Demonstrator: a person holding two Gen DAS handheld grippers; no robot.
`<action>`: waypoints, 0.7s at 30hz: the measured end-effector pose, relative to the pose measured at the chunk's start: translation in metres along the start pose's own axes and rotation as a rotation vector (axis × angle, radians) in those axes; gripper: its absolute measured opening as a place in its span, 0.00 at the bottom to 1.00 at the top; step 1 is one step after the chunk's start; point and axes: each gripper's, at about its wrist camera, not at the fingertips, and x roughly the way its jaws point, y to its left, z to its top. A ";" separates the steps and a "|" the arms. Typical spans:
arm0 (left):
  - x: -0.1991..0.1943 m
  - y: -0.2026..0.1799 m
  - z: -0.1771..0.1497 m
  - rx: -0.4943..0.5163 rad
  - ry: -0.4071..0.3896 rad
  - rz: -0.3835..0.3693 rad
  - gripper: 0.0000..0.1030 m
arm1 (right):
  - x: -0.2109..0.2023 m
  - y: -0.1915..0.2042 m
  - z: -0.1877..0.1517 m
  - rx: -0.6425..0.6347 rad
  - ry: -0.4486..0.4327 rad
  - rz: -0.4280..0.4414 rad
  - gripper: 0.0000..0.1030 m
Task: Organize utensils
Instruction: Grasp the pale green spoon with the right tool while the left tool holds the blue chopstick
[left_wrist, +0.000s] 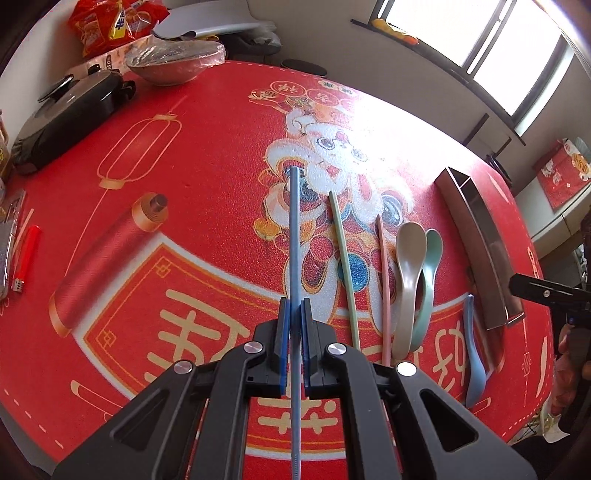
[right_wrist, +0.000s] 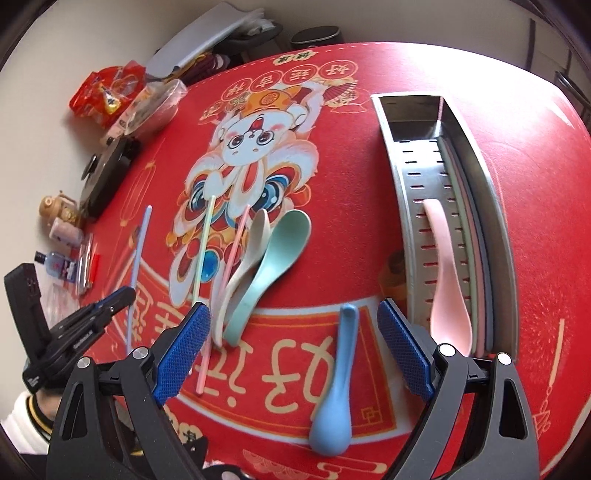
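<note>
Utensils lie in a loose row on the red tablecloth (left_wrist: 207, 155), and from left to right in the left wrist view they run: a blue chopstick (left_wrist: 294, 236) pinched in the closed left gripper (left_wrist: 294, 317) and pointing to twelve o'clock, a green chopstick (left_wrist: 343, 266), a pink chopstick (left_wrist: 384, 280), a beige spoon (left_wrist: 408, 273) overlapping a green spoon (left_wrist: 428, 280), then a blue spoon (left_wrist: 474, 354) at about four o'clock, just beside the steel tray (left_wrist: 480, 236). In the right wrist view the right gripper (right_wrist: 291, 343) hangs with its jaws wide apart and nothing pressed between the pads — the blue spoon (right_wrist: 334, 376) lies below and between them, bowl toward six o'clock. The tray (right_wrist: 410, 177) at two o'clock already holds a pink spoon (right_wrist: 448, 280) and some chopsticks along its far wall. These pieces look like light, stiff, smooth plastic, likely slippery — the spoon is best taken across its narrow handle, a chopstick near mid-length. How many chopsticks sit in the tray is hard to tell; the held chopstick's lower end is cut off by the frame, and whether its tip touches the cloth I cannot tell
</note>
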 end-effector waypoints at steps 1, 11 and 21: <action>-0.003 0.001 0.001 -0.004 -0.007 -0.006 0.05 | 0.007 0.006 0.004 -0.014 0.013 -0.001 0.66; -0.013 0.010 -0.002 -0.012 -0.034 -0.038 0.05 | 0.071 0.014 0.010 0.093 0.156 0.013 0.29; -0.013 0.012 -0.004 -0.005 -0.030 -0.051 0.05 | 0.090 0.011 0.010 0.218 0.158 0.083 0.27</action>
